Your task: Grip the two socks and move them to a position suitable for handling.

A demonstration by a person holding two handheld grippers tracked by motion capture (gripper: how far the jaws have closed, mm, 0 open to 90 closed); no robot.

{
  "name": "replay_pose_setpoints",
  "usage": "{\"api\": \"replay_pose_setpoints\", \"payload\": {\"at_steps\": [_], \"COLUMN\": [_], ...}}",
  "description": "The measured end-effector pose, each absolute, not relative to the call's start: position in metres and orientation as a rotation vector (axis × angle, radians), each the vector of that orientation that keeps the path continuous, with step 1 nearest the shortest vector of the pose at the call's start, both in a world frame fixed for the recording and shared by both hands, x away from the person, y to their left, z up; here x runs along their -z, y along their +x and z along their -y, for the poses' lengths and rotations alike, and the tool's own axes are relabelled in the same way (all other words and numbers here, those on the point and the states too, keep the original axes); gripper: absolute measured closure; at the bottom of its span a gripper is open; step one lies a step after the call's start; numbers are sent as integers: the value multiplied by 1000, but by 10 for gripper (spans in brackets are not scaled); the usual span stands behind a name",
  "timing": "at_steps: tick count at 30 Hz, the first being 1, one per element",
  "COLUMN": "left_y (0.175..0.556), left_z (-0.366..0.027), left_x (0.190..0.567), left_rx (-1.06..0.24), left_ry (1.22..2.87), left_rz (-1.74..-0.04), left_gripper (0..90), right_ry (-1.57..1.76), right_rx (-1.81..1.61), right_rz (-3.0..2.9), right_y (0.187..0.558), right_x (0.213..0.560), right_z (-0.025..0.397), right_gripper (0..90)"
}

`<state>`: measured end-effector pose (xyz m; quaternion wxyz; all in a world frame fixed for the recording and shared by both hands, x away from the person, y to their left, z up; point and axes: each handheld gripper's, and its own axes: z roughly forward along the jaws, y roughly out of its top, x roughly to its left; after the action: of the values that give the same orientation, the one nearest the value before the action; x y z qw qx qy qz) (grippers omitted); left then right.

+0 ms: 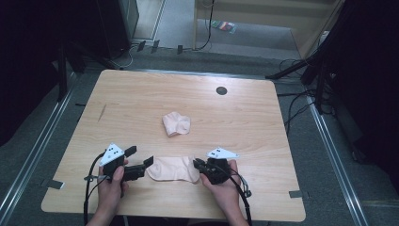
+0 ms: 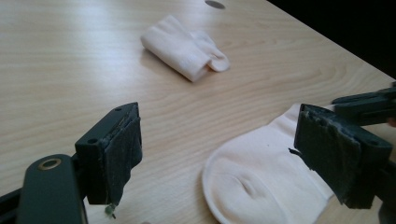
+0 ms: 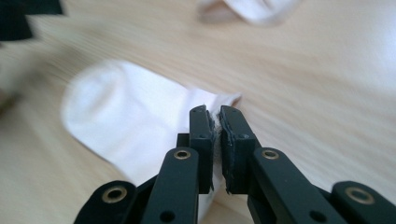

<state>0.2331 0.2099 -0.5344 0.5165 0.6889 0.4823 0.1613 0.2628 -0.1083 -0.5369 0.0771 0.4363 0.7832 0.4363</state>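
The flat sock (image 1: 173, 169) is lying on the wooden bench (image 1: 141, 108) near its front edge, stretched out between the two grippers, its rounded toe pointing toward the left gripper (image 1: 141, 162) and its cuff end toward the right gripper (image 1: 197, 164). The right gripper is pinching the cuff edge of this sock: in the right gripper view its jaws are pressing together with a thin strip of white fabric caught between the pads (image 3: 211, 140), while the rest of the sock (image 3: 135, 126) is spreading away over the bench toward the upper left. The left gripper is hovering just beside the toe end with its jaws spread wide, and in the left gripper view the sock (image 2: 261, 172) is showing between them, nearer the right-hand jaw, with nothing gripped. A second sock, the folded sock (image 1: 176, 124), is sitting near the middle of the bench, well apart from both grippers; it is showing too in the left gripper view (image 2: 184, 49). A small dark round hole (image 1: 221, 90) is sitting in the bench toward the far edge. The person's hands are holding both grippers from the near side.
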Motion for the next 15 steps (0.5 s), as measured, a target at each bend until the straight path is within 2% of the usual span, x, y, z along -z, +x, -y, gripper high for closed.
{"api": "replay_pose_setpoints", "payload": {"at_steps": [5, 6, 11, 15], "left_y": [237, 238, 239, 241], "left_z": [-200, -199, -204, -208], "left_x": [539, 541, 544, 548], "left_rx": [-354, -357, -297, -201], "left_ry": [1748, 1766, 1788, 1799], "left_rz": [-1192, -1225, -1273, -1298], "left_gripper": [155, 181, 497, 567], "right_ry": [1329, 1314, 1313, 1327], "right_rx": [-1283, -1277, -1272, -1272], "right_rz": [-2331, -2328, -2316, -2290], "right_y": [266, 265, 264, 265], "right_x": [539, 539, 538, 537], "right_z": [116, 116, 118, 124], "right_gripper": [829, 821, 802, 815]}}
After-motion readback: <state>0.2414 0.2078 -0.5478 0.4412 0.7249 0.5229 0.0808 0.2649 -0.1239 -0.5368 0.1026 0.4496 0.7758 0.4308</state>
